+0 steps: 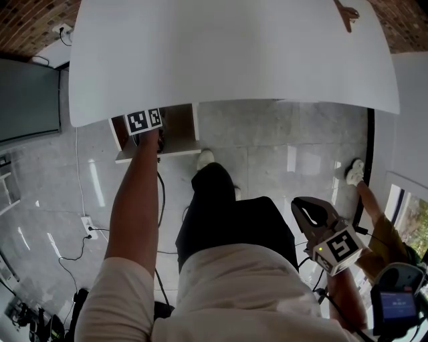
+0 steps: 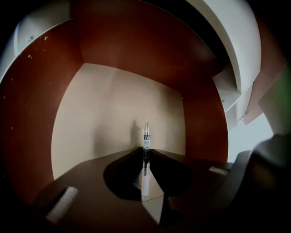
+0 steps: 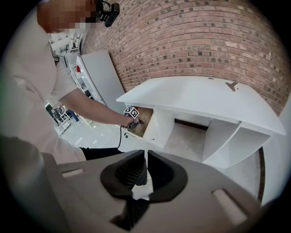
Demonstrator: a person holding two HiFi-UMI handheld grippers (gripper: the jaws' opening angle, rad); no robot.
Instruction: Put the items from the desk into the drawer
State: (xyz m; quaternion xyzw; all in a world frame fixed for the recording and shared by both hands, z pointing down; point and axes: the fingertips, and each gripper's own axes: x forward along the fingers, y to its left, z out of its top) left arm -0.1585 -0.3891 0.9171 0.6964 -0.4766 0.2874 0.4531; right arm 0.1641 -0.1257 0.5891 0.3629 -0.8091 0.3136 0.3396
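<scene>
Clamping one syringe (image 2: 146, 136), the left hand-held gripper (image 2: 145, 157) is outstretched inside the drawer (image 2: 109, 113) at 11 o'clock; the right hand-held gripper (image 3: 145, 169), closed and empty, hangs at 4 o'clock.

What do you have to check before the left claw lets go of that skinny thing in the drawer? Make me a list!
1. Left claw is inside the drawer: ok.
2. Thin clear tube is pinched in the left claw: ok.
3. Room on the drawer floor ahead: ok, the part that shows is bare.
4. Tube is low enough to drop gently: cannot tell.
5. Right claw is out of the way: ok, it is held back from the drawer, shut on nothing.
6. Desk is emptied: not ok, a small item lies on its top.
</scene>
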